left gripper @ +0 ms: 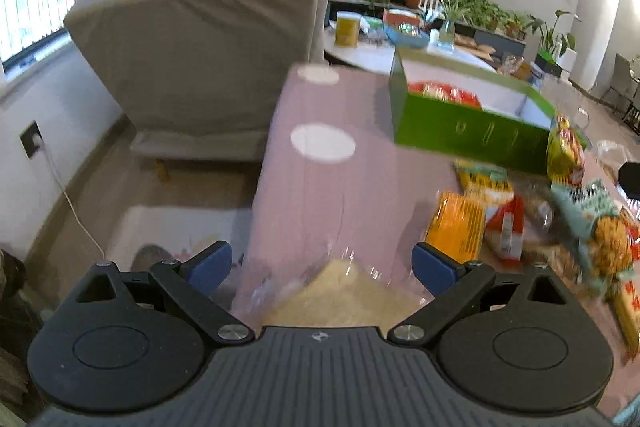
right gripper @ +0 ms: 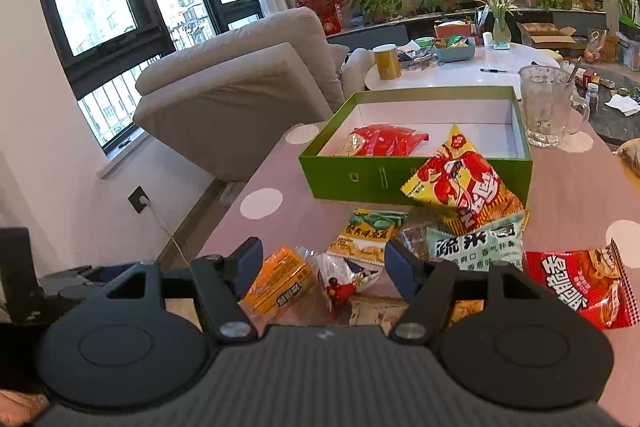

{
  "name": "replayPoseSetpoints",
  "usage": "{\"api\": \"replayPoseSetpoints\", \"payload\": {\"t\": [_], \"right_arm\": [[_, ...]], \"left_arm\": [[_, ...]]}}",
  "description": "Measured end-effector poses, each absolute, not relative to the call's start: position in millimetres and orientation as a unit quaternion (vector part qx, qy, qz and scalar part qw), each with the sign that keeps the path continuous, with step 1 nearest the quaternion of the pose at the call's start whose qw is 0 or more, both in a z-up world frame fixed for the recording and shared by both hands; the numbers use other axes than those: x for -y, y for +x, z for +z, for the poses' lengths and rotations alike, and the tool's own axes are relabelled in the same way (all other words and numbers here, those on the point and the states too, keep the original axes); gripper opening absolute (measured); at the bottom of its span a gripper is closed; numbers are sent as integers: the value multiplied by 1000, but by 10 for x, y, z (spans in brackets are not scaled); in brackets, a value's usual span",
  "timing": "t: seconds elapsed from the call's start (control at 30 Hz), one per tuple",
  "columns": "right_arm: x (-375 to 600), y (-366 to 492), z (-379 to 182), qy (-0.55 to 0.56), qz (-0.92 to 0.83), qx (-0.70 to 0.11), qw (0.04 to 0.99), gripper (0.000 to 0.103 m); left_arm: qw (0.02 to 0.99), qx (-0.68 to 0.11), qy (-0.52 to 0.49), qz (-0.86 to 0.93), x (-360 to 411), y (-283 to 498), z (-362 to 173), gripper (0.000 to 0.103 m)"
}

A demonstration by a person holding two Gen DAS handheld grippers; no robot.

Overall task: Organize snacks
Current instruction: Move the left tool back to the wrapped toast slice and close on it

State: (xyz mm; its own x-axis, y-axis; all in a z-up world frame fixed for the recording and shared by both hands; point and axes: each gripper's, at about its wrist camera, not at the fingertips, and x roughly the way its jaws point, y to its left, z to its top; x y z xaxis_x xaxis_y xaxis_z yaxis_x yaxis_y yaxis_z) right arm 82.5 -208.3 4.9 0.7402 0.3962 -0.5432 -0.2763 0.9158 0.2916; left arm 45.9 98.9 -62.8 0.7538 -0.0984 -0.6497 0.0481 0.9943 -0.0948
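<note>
A green box (right gripper: 400, 179) with a white inside stands on the pink table (right gripper: 288, 227) and holds a red snack bag (right gripper: 384, 139). It also shows in the left wrist view (left gripper: 472, 135). A yellow lobster bag (right gripper: 460, 183) leans on its front wall. Loose snacks lie before it: an orange pack (right gripper: 280, 283), a small clear packet (right gripper: 344, 279), a green-yellow bag (right gripper: 368, 231), a mint bag (right gripper: 480, 243), a red bag (right gripper: 580, 283). My right gripper (right gripper: 324, 263) is open above the small packet. My left gripper (left gripper: 322, 263) is open over a clear bag of pale biscuit (left gripper: 344, 295).
A glass mug (right gripper: 548, 111) stands right of the box. A beige armchair (right gripper: 240, 99) sits beyond the table's left edge. A round white table (right gripper: 460, 71) behind holds a yellow can (right gripper: 387, 62) and a blue bowl.
</note>
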Motion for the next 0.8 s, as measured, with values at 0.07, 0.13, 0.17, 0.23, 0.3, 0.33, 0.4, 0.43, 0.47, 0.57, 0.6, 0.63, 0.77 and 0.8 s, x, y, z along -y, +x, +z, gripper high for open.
{"api": "replayPoseSetpoints", "payload": {"t": [0.07,0.13,0.17,0.23,0.3,0.33,0.4,0.43,0.47,0.57,0.6,0.63,0.77,0.8], "right_arm": [[2026,793,14,85,199,-321,922,60],[1938,767,-46,72,222,-336,912,60],[1884,759,-81,67,235,-346,906,60],[1782,750,-159,60,265,-369,889,61],[1670,745,-241,53,293,-392,871,61],[1613,742,-278,48,301,-400,865,62],[1480,721,-349,30,306,-414,857,62],[1424,719,-384,20,307,-420,853,62],[1379,715,-415,12,309,-427,849,62],[1316,711,-477,1,309,-444,841,62],[1320,717,-492,0,306,-448,840,62],[1324,724,-503,1,305,-452,838,62],[1361,734,-555,18,298,-463,835,62],[1372,739,-563,21,292,-464,836,62]], "left_arm": [[933,-355,-43,-37,-1047,427,-684,96],[931,-360,-54,-36,-1109,431,-711,96],[930,-362,-61,-35,-1139,442,-718,96],[928,-364,-71,-31,-1190,451,-733,96],[927,-365,-74,-32,-1204,458,-738,94],[927,-367,-74,-35,-1203,464,-742,93],[923,-375,-72,-46,-1195,459,-760,86],[920,-381,-70,-53,-1187,460,-777,83],[918,-386,-65,-60,-1166,452,-791,80],[920,-384,-50,-66,-1108,391,-798,80],[919,-385,-52,-70,-1100,369,-802,80],[918,-387,-55,-73,-1099,346,-800,80],[914,-392,-65,-77,-1055,230,-808,80],[914,-393,-64,-80,-1033,195,-807,80]]}}
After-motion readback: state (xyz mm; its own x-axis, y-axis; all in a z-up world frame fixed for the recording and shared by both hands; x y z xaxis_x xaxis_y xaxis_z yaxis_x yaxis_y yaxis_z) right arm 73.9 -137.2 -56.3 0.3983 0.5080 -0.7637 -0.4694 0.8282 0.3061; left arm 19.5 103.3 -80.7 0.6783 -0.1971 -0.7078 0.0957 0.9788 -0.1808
